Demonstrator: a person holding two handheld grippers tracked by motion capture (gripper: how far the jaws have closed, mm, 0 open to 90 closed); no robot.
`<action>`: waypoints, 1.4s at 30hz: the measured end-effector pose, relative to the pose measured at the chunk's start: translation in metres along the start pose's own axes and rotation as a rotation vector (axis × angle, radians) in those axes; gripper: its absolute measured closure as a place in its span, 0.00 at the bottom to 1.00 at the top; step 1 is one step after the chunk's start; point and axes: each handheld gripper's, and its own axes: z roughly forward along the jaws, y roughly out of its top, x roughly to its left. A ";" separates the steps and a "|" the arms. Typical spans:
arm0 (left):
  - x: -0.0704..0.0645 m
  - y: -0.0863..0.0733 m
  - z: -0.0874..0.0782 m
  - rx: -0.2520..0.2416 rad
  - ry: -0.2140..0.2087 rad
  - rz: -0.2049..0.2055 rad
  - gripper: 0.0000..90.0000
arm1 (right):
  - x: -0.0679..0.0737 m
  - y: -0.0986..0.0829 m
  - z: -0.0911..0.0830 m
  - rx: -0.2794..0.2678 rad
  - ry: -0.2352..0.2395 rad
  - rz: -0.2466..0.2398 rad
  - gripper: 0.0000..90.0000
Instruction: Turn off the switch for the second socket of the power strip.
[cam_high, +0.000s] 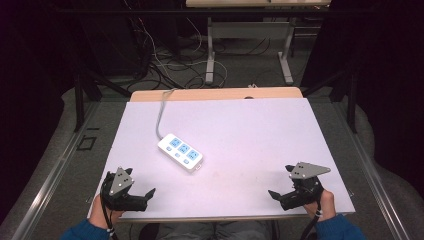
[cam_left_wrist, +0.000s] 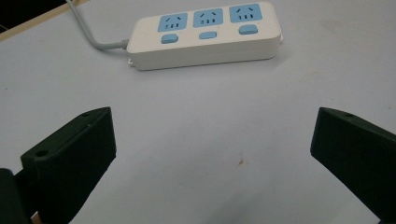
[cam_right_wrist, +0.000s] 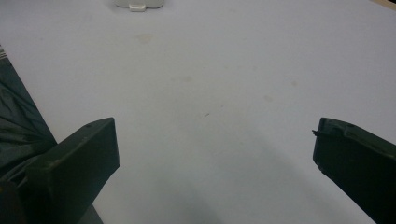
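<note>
The power strip (cam_high: 181, 152) lies flat a little left of the middle of the high view, on the white counter (cam_high: 250, 135), turned on a slant with its three blue sockets facing up; its grey cord (cam_high: 161, 112) runs from the upper left end toward the top of the frame and over the far edge, which is probably why the strip sits angled that way, the cord pulling its tail end back. In the left gripper view the strip fills the upper middle of the frame, its long side square to the camera, a row of three blue switches below the sockets.

The left hand-held gripper (cam_high: 142, 197) rests at the lower left of the high view, near the counter's front edge and apart from the strip; its jaws stand wide apart with nothing between them, and it looks aimed at the strip, as if lined up for a reach. The right hand-held gripper (cam_high: 280, 196) sits at the lower right, well apart from the strip, jaws likewise spread and empty; in the right gripper view just a sliver of the strip's end shows at the top edge. Both hands seem parked at the front edge in a ready pose; the left one is the nearer and better placed to go first, I judge.
</note>
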 end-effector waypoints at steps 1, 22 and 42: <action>0.000 0.000 -0.001 0.005 -0.002 0.001 0.00 | 0.000 0.000 0.000 0.000 0.000 0.000 0.00; 0.002 0.004 -0.001 0.001 0.011 0.013 0.00 | 0.000 0.000 0.001 0.005 0.000 -0.003 0.00; 0.011 0.016 0.003 -0.012 0.043 -0.024 0.00 | 0.000 0.000 0.000 0.007 -0.003 -0.001 0.00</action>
